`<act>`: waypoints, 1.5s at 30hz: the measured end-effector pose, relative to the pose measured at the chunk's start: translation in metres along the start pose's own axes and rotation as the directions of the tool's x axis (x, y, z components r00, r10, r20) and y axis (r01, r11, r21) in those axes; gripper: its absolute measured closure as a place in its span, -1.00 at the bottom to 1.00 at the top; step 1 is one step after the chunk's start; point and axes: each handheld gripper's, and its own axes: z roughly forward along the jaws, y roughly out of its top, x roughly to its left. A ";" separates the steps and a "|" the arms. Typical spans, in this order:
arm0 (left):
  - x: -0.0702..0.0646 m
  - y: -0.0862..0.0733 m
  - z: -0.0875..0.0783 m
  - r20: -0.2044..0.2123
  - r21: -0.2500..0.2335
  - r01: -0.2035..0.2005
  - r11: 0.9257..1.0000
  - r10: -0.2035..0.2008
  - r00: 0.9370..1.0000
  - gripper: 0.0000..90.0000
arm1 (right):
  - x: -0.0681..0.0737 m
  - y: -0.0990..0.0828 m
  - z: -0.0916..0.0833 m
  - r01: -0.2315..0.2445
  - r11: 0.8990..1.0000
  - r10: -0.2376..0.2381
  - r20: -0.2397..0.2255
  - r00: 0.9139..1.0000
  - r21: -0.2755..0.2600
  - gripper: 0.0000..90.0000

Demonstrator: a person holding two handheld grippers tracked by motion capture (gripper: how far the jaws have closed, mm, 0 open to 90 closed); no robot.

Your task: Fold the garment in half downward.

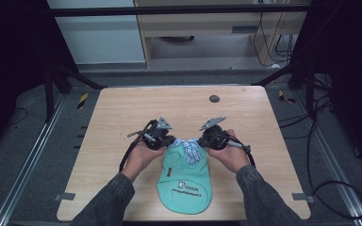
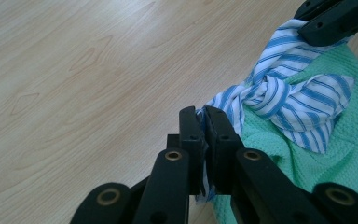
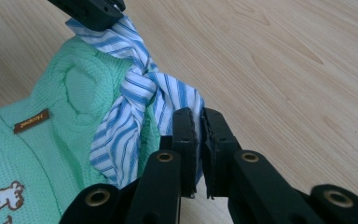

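- High view: a green garment (image 1: 185, 181) is laid on the table (image 1: 122, 122), with a striped tie (image 1: 191, 149) knotted at its far end.
- The left gripper (image 1: 168, 140) is clamped on the tie end left of the knot.
- The right gripper (image 1: 202, 140) is clamped on the tie end right of the knot.
- Left gripper view: striped cloth (image 2: 279, 100) is pinched between closed jaws.
- Right gripper view: the tie (image 3: 140, 100) is pinched likewise, beside the garment (image 3: 46, 154).
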 end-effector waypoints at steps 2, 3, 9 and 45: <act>0.000 0.001 -0.002 -0.001 -0.001 -0.006 1.000 0.006 1.000 0.92 | 0.000 0.000 -0.001 0.003 1.000 -0.003 0.003 1.000 0.002 0.88; 0.000 0.001 -0.003 0.001 -0.002 -0.006 1.000 0.006 1.000 0.92 | 0.000 0.001 -0.002 0.006 1.000 -0.006 -0.001 1.000 -0.001 0.88; 0.000 0.004 -0.011 -0.005 -0.013 -0.012 1.000 0.012 1.000 0.92 | 0.001 0.005 -0.007 0.028 1.000 -0.028 0.001 1.000 -0.008 0.88; -0.004 0.030 -0.035 -0.043 -0.053 -0.062 0.997 0.060 0.997 0.92 | -0.002 0.022 -0.035 0.089 0.995 -0.088 0.028 0.996 -0.049 0.88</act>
